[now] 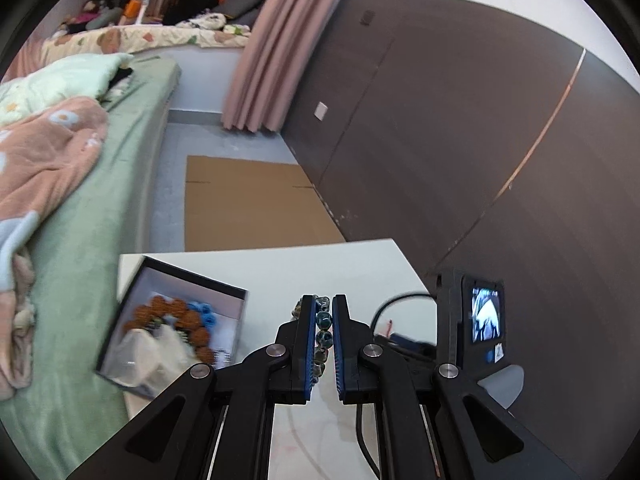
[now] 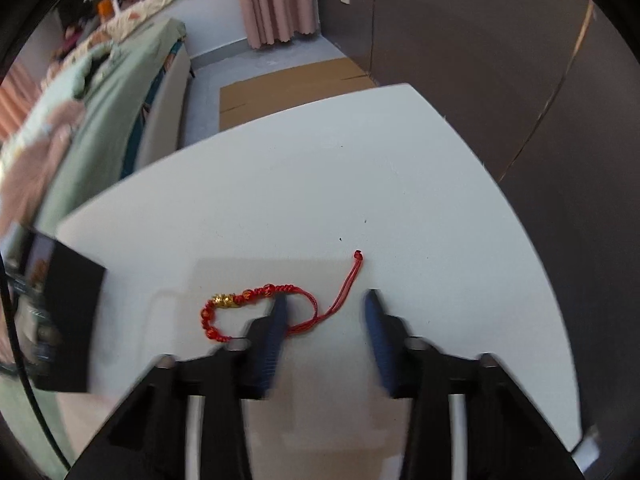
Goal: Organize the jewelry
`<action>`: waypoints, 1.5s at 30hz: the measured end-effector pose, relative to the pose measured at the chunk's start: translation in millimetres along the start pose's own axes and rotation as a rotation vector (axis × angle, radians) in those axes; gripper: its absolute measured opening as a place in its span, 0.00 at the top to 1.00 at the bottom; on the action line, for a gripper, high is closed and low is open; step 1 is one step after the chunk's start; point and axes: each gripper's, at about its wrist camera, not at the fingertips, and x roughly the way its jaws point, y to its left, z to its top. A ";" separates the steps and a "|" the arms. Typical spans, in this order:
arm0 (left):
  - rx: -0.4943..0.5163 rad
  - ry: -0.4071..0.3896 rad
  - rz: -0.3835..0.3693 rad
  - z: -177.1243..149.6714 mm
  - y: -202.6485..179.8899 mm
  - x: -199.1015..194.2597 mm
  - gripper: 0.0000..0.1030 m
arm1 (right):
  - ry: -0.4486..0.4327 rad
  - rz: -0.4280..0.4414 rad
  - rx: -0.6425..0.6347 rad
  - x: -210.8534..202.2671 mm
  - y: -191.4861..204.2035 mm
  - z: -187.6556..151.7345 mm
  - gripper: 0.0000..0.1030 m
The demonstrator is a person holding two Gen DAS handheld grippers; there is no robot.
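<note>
My left gripper (image 1: 323, 300) is shut on a string of dark green-blue beads (image 1: 323, 320), held above the white table (image 1: 320, 264). To its left lies an open dark box (image 1: 200, 278) with a brown bead bracelet (image 1: 160, 306), blue beads (image 1: 204, 312) and a white pouch (image 1: 160, 352) inside. In the right wrist view, a red cord bracelet (image 2: 248, 294) with a gold charm (image 2: 224, 300) lies flat on the table (image 2: 320, 180). My right gripper (image 2: 326, 300) points down at it with its jaws apart. Its left finger (image 2: 280, 312) overlaps the loop, and the cord's tail runs between the fingers.
The dark box (image 2: 72, 312) sits at the table's left edge beside a green bed (image 1: 100, 220). Flat cardboard (image 1: 248, 204) lies on the floor beyond the table. A dark wall panel (image 1: 480, 140) stands on the right. The other gripper's body with a small screen (image 1: 484, 316) and a black cable are at right.
</note>
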 end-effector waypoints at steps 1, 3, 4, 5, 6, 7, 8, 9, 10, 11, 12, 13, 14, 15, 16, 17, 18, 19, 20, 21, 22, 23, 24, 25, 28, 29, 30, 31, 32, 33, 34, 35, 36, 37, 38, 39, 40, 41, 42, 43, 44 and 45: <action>-0.008 -0.010 0.007 0.8 4.6 -5.0 0.92 | 0.004 0.005 -0.013 -1.0 2.9 -0.9 0.97; -0.025 -0.029 0.017 3.0 15.1 -14.0 0.92 | 0.020 0.068 0.004 -2.9 2.8 -3.2 0.97; -0.035 -0.038 0.022 4.4 20.4 -18.3 0.92 | 0.023 0.088 0.014 -3.8 2.0 -4.1 0.97; -0.041 -0.042 0.027 4.9 24.5 -21.6 0.92 | 0.020 0.098 0.019 -6.2 2.6 -5.0 0.97; -0.052 -0.045 0.033 6.3 29.7 -24.6 0.92 | 0.014 0.105 0.019 -8.3 3.2 -5.4 0.97; -0.063 -0.049 0.038 7.5 34.7 -27.5 0.92 | 0.005 0.120 0.022 -12.2 3.5 -6.1 0.97; -0.079 -0.055 0.048 8.5 39.9 -29.2 0.92 | -0.009 0.148 0.031 -18.3 3.3 -6.5 0.97; -0.096 -0.057 0.061 9.3 45.4 -30.3 0.92 | -0.020 0.169 0.037 -22.1 3.0 -7.0 0.97; -0.109 -0.054 0.069 9.2 50.1 -31.1 0.92 | -0.032 0.193 0.044 -26.6 2.9 -6.5 0.97; -0.132 -0.045 0.068 10.2 56.9 -30.2 0.91 | -0.042 0.219 0.053 -30.8 2.0 -7.3 0.97; -0.149 -0.037 0.058 10.4 61.5 -30.1 0.90 | -0.050 0.243 0.062 -34.4 2.5 -7.1 0.97; -0.173 -0.025 0.045 10.7 67.0 -29.3 0.87 | -0.056 0.261 0.069 -37.6 4.0 -6.6 0.97; -0.190 -0.018 0.039 10.7 70.5 -29.1 0.73 | -0.070 0.295 0.078 -42.6 4.2 -7.0 0.97; -0.204 -0.016 0.039 10.6 74.2 -30.2 0.49 | -0.083 0.323 0.084 -46.2 6.6 -7.1 0.97; -0.214 -0.028 0.043 10.2 76.9 -32.6 0.39 | -0.092 0.346 0.088 -49.9 10.3 -7.5 0.97; -0.220 -0.045 0.047 9.3 77.8 -36.2 0.26 | -0.111 0.388 0.092 -56.5 13.1 -7.5 0.97; -0.225 -0.063 0.054 9.6 79.3 -40.4 0.24 | -0.128 0.418 0.089 -62.5 16.4 -6.5 0.97; -0.227 -0.071 0.060 9.4 80.7 -43.7 0.24 | -0.143 0.440 0.083 -66.2 20.7 -5.7 0.97; -0.228 -0.073 0.063 10.2 82.2 -46.0 0.24 | -0.166 0.474 0.072 -73.4 26.0 -5.7 0.97; -0.231 -0.077 0.063 10.6 84.5 -48.2 0.24 | -0.183 0.501 0.063 -79.1 31.5 -6.3 0.97; -0.237 -0.081 0.065 10.8 87.1 -49.6 0.24 | -0.201 0.540 0.055 -86.1 37.1 -6.5 0.97; -0.245 -0.083 0.069 11.2 89.9 -50.6 0.24 | -0.210 0.572 0.049 -90.1 42.8 -5.8 0.97; -0.254 -0.084 0.073 11.3 92.9 -51.3 0.24 | -0.216 0.606 0.046 -92.5 47.3 -5.4 0.97; -0.261 -0.084 0.074 11.6 96.1 -52.1 0.24 | -0.219 0.632 0.045 -92.8 51.9 -2.6 0.97; -0.276 -0.085 0.082 12.3 102.1 -51.5 0.24 | -0.220 0.785 0.054 -96.7 66.9 -2.1 0.97; -0.279 -0.085 0.085 12.6 103.1 -51.1 0.24 | -0.211 0.820 0.058 -96.7 72.2 -2.7 0.96; -0.281 -0.085 0.086 11.8 103.6 -51.6 0.24 | -0.196 0.840 0.056 -94.5 78.1 -2.7 0.94; -0.283 -0.082 0.088 11.6 103.8 -50.9 0.24 | -0.170 0.848 0.041 -92.0 83.3 -2.9 0.78; -0.283 -0.080 0.089 11.0 104.0 -50.9 0.24 | -0.150 0.848 0.023 -89.7 87.4 -4.5 0.48; -0.280 -0.076 0.090 11.1 102.6 -50.2 0.24 | -0.154 0.836 0.019 -88.4 90.2 -7.1 0.37; -0.273 -0.074 0.093 11.5 100.6 -49.6 0.24 | -0.180 0.801 0.025 -88.6 88.0 -9.7 0.31; -0.265 -0.072 0.097 12.2 98.1 -49.0 0.24 | -0.182 0.776 0.025 -88.2 86.8 -10.2 0.31; -0.259 -0.071 0.101 13.1 96.9 -48.9 0.24 | -0.165 0.765 0.022 -86.5 85.8 -9.2 0.31; -0.252 -0.071 0.105 13.6 94.1 -49.2 0.24 | -0.151 0.760 0.022 -85.8 83.1 -8.7 0.31; -0.249 -0.070 0.106 14.0 92.2 -49.1 0.24 | -0.139 0.746 0.024 -85.5 79.3 -9.3 0.31; -0.246 -0.068 0.105 14.4 89.6 -49.3 0.24 | -0.140 0.722 0.020 -86.3 75.0 -9.9 0.31; -0.244 -0.067 0.103 14.8 86.8 -49.4 0.24 | -0.143 0.697 0.011 -89.3 70.9 -11.2 0.31; -0.238 -0.069 0.103 15.2 82.6 -50.3 0.24 | -0.142 0.676 0.001 -92.8 66.8 -13.9 0.31; -0.232 -0.071 0.105 15.1 80.0 -50.4 0.24 | -0.138 0.663 -0.006 -93.9 62.4 -14.1 0.31; -0.223 -0.072 0.109 15.2 76.6 -50.3 0.24 | -0.135 0.655 -0.011 -94.2 58.9 -12.6 0.31; -0.215 -0.070 0.114 14.8 72.7 -49.9 0.24 | -0.137 0.636 -0.021 -98.6 55.2 -14.7 0.31; -0.207 -0.067 0.117 14.4 68.6 -49.1 0.24 | -0.144 0.620 -0.029 -101.9 50.5 -15.3 0.31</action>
